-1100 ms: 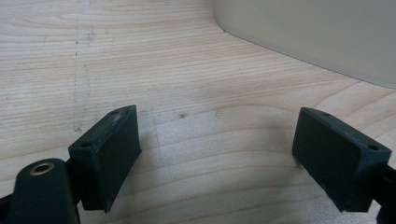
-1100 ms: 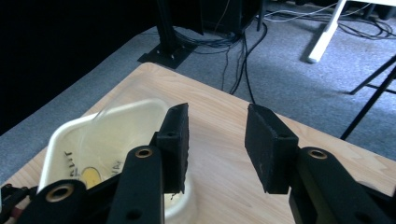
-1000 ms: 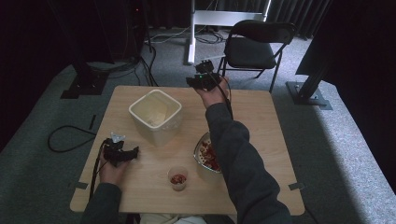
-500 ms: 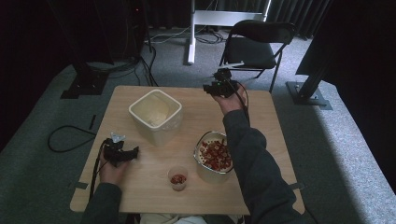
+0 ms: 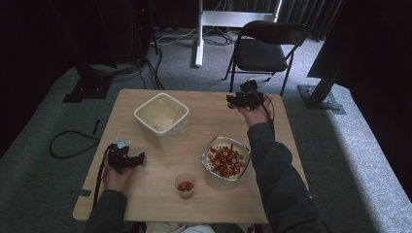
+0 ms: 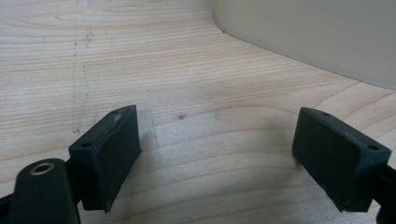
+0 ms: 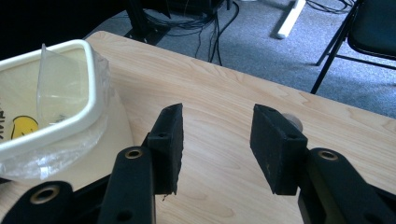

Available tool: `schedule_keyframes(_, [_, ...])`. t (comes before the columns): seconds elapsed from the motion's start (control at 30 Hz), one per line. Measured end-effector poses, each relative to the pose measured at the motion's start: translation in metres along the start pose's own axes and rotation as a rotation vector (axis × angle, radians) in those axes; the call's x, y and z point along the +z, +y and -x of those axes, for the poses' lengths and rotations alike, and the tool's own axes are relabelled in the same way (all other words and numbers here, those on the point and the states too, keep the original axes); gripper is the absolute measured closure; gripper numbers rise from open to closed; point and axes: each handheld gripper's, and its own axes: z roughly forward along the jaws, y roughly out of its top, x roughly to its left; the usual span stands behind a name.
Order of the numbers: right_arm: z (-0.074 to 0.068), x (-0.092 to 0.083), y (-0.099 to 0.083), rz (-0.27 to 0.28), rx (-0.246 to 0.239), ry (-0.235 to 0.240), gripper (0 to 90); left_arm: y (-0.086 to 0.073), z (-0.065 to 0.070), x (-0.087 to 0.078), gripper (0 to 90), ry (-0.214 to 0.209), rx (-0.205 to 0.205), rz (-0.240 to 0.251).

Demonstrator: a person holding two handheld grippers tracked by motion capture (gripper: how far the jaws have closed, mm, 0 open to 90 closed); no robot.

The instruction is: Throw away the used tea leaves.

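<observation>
- Resting near the table's (image 5: 160, 204) left edge, our left gripper (image 5: 127, 160) stands wide open and empty.
- Sitting left of centre, the lined white bin (image 5: 162, 119) holds a clear plastic cup (image 7: 60, 86): light, thin, crushable, best pinched gently at its rim.
- Our right gripper (image 5: 243, 99), jaws just opening and empty, hovers far right.

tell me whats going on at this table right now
A person sits at a wooden table with a two-jaw gripper in each hand. The right gripper is held over the far right part of the table, holding nothing; its jaws have just been opening. The left gripper rests open near the left edge, beside a white tub with a clear cup inside. A bowl of red pieces and a small cup stand near the person.
</observation>
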Motion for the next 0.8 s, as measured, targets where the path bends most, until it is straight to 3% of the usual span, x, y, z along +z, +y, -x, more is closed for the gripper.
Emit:
schedule_keyframes(0.37, [0.021, -0.014, -0.031, 0.010, 0.002, -0.017, 50.6, -0.002, 0.001, -0.002, 17.3, -0.004, 0.003, 0.002])
schedule_keyframes(0.6, [0.032, -0.018, -0.061, 0.005, 0.019, -0.027, 47.5, -0.010, 0.010, -0.011, 32.8, -0.016, 0.013, 0.026])
schedule_keyframes(0.8, [0.043, -0.017, -0.092, -0.017, 0.036, -0.055, 46.3, -0.011, 0.015, -0.015, 33.5, -0.045, 0.040, 0.014])
